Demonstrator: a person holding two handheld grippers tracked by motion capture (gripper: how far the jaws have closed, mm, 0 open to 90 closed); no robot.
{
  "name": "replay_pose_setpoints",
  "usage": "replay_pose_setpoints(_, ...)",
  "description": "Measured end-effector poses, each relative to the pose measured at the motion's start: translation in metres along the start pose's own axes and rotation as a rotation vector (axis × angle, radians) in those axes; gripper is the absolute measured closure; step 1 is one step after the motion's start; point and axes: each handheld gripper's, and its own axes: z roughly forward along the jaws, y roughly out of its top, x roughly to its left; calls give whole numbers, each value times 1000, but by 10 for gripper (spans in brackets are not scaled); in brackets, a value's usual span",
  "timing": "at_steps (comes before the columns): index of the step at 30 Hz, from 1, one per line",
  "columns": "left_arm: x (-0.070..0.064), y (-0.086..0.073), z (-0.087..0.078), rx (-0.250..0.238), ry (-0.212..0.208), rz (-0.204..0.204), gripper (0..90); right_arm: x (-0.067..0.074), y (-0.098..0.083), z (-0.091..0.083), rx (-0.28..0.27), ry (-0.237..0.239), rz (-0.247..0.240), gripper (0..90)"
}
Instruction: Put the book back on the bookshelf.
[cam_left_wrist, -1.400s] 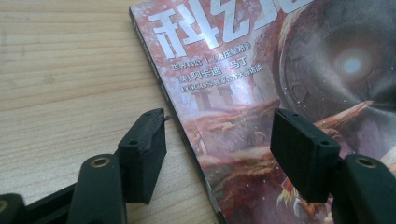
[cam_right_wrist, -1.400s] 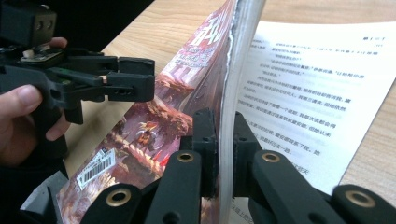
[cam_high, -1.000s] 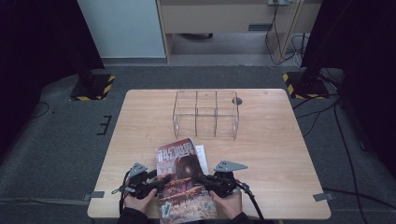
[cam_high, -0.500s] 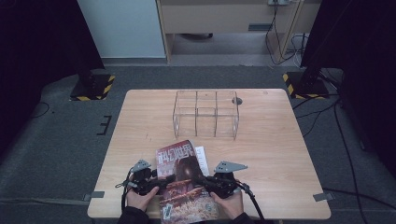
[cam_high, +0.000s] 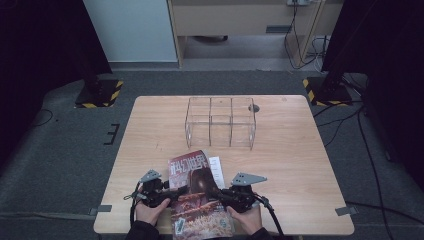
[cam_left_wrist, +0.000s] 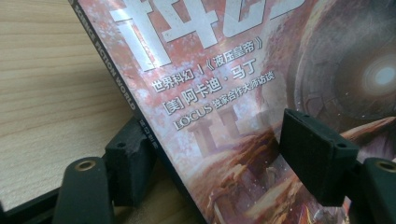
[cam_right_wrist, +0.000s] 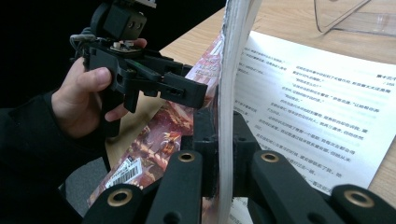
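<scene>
**Magazine held at the near edge of the bench**

Grey carpet surrounds a light wooden bench, with dark stands and a pale cabinet behind it. At the near edge, a magazine with a reddish cover is raised between two hand-held grippers. The right gripper is clamped tight on the magazine's edge, its pads pressing the stacked pages from both sides. The left gripper straddles the spine side; its jaws have just been opening, one pad under the cover's edge and the other over the cover art, and whether they press on it I cannot tell. A printed sheet lies on the bench just beside the magazine. A clear plastic organiser with compartments stands farther back, well apart from both hands.
</scene>
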Motion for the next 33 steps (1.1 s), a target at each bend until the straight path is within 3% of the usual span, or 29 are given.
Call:
replay_pose_setpoints(6,4,3,-1,-40,-31,-8,188,0,1,-1,-10,36,5,857)
replay_pose_setpoints(10,7,4,1,-23,-41,-29,192,0,3,2,2,31,-2,857)
replay_pose_setpoints(15,7,5,-3,-58,-59,-71,298,-6,0,2,5,36,25,856)
replay_pose_setpoints(17,2,4,-3,-81,-103,-71,400,-9,0,2,6,37,36,856)
replay_pose_setpoints(20,-7,8,-7,-104,-75,-21,418,-10,0,4,21,29,42,855)
replay_pose_setpoints(22,-9,8,-8,-113,-57,-16,468,-12,-1,3,15,39,54,855)
replay_pose_setpoints(27,-11,9,-10,-83,-17,-8,581,-14,-1,5,25,35,62,852)
replay_pose_setpoints(33,-16,13,-15,-84,-8,5,696,-18,-1,7,46,22,80,822)
